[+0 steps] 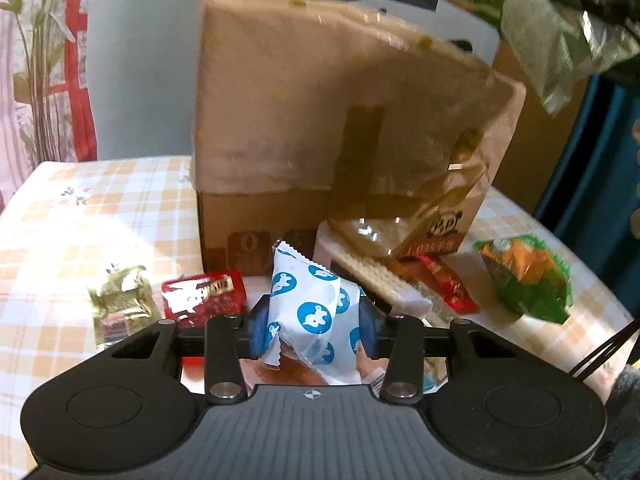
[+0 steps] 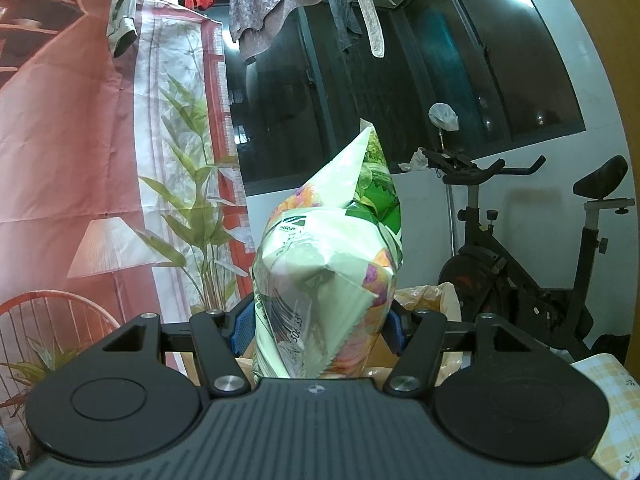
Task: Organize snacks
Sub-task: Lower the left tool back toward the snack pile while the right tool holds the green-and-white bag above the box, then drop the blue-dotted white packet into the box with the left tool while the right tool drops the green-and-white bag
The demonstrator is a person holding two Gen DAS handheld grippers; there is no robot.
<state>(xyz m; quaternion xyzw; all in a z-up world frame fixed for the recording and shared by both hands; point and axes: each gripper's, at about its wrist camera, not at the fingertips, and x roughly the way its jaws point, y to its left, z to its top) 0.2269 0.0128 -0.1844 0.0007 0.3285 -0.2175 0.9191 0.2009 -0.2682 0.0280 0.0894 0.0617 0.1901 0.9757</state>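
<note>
My left gripper is shut on a white packet with blue round bear marks, its blue pads pressing both sides, low over the checked tablecloth. Just behind stands a tall cardboard box wrapped in plastic and brown tape. My right gripper is shut on a puffy green-and-white snack bag and holds it level in the air. In the left wrist view that same bag hangs high to the right of the box.
Loose snacks lie around the box: a gold packet, a red packet, a pale wafer pack, a red stick pack and a green-orange packet. An exercise bike and a printed curtain stand beyond.
</note>
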